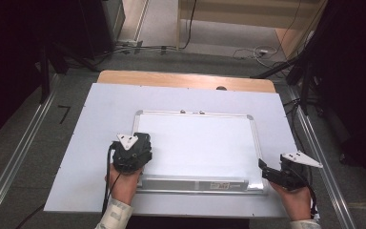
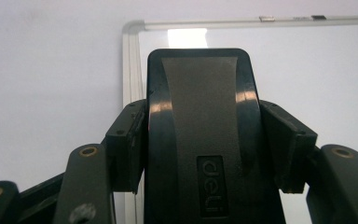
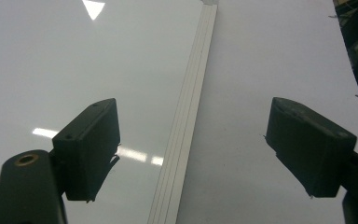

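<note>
Where the table [image 1: 181, 80] carries a large pale sheet [image 1: 95, 124], a whiteboard [image 1: 195, 143] with a silver frame lies flat on the middle of that sheet, its long sides running left to right and its tray [image 1: 190, 183] along the near edge. The board's writing surface is clean white, with light glare on it.

Left hand [image 1: 123, 183]: it comes in from the bottom edge and holds the left gripper [image 1: 138, 143] over the board's near left corner. In the left gripper view, the jaws are clamped on a black eraser [image 2: 200, 135], one pad pressing each long side; the eraser's back, marked "deli", faces the camera and its far end points toward the board's top left corner [image 2: 133, 28]. The board's frame [image 2: 131, 70] passes just beside the left pad. Whether the eraser touches the board cannot be told.

Right hand [image 1: 293, 200]: it holds the right gripper [image 1: 263, 168] at the board's near right corner, a grey three-cornered plate [image 1: 301, 159] on top. In the right gripper view, the jaws stand wide apart and grip nothing, with the board's right frame [image 3: 186, 121] running between them; the left pad [image 3: 88, 149] hangs over the white surface, the right pad [image 3: 310, 144] over the pale sheet [image 3: 270, 60].

Surroundings: grey floor [image 1: 24, 143] with metal rails [image 1: 19, 157] lies on both sides of the table, and loose cables [image 1: 252, 52] lie beyond its far edge.
</note>
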The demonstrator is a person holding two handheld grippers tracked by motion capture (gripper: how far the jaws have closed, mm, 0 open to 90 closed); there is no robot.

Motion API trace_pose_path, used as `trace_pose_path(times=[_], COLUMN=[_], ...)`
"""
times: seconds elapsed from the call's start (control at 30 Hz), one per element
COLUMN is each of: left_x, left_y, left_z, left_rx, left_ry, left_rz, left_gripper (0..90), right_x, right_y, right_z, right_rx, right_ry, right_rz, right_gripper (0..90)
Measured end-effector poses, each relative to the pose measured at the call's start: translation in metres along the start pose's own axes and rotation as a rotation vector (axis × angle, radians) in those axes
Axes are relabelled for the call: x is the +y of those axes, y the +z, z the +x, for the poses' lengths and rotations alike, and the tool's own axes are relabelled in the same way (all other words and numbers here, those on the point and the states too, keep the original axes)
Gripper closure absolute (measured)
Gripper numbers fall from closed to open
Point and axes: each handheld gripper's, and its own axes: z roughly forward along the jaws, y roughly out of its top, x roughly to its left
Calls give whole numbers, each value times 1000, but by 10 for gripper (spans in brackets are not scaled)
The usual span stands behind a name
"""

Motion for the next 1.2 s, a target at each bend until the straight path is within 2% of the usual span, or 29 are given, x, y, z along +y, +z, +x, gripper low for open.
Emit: trace_pose_path(times=[0.23,0.53,0.63,0.7,0.97,1.2], left_x=[-11,-23,-26,-27,-26,-20], left_y=[2,3,4,4,3,-4], left_z=[-2,-3,-3,-2,-2,0], left_rx=[-1,1,8,4,-12,-26], left_ry=[-15,-53,-49,-60,-58,-62], left_rz=[25,39,45,43,45,15], left_gripper=[387,381,379,375,336,308], right_x=[0,0,0,0,0,0], right_y=[1,1,1,1,1,1], right_z=[1,0,0,0,0,0], right_rx=[1,2,2,2,2,2], right_ry=[-2,-2,-2,-3,-3,-4], right_rz=[3,3,3,4,5,3], right_gripper=[161,161,161,161,161,161])
